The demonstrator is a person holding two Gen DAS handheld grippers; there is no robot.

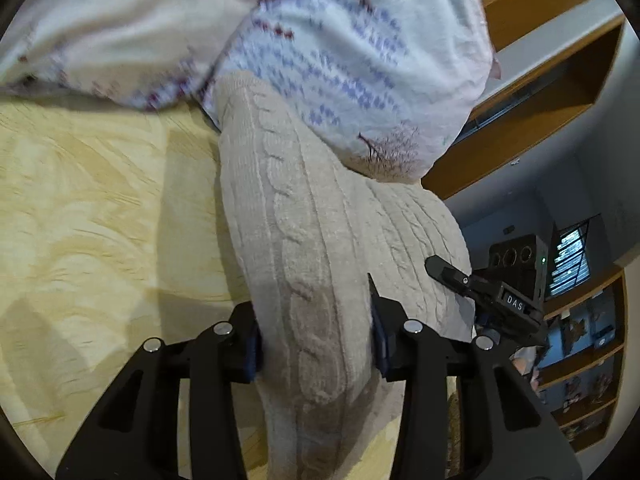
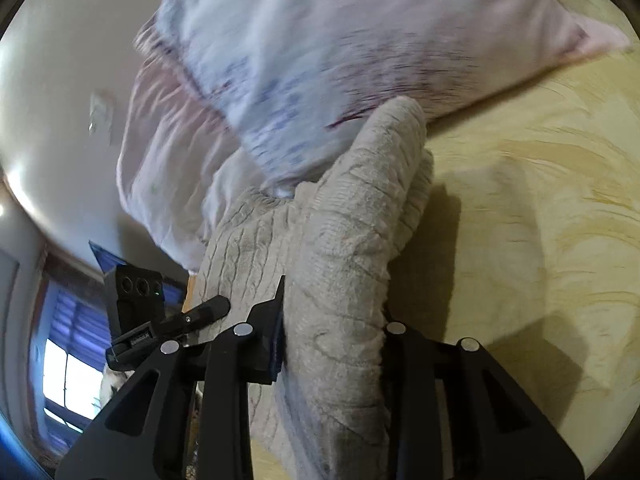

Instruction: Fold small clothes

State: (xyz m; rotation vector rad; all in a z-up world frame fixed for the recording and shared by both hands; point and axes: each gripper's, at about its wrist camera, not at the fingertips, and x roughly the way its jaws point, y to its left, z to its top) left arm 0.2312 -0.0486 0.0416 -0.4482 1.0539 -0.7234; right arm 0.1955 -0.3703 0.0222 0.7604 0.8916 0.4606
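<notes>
A cream cable-knit garment (image 1: 304,216) lies on the yellow patterned bed cover (image 1: 88,208), its far end against the pillows. My left gripper (image 1: 316,340) is shut on a bunched fold of the knit, both pads pressed into it. In the right wrist view the same knit garment (image 2: 348,232) rises in a thick fold, and my right gripper (image 2: 332,344) is shut on it. The other gripper's black finger (image 1: 448,272) lies on the knit at the right. In the right wrist view its finger (image 2: 208,310) shows at the left.
Two white pillows with blue and maroon print (image 1: 352,48) (image 2: 320,60) lie at the head of the bed. A wooden headboard and shelves (image 1: 532,92) stand to the right. A window (image 2: 68,364) shows at lower left of the right wrist view. The bed cover (image 2: 540,208) spreads to the right.
</notes>
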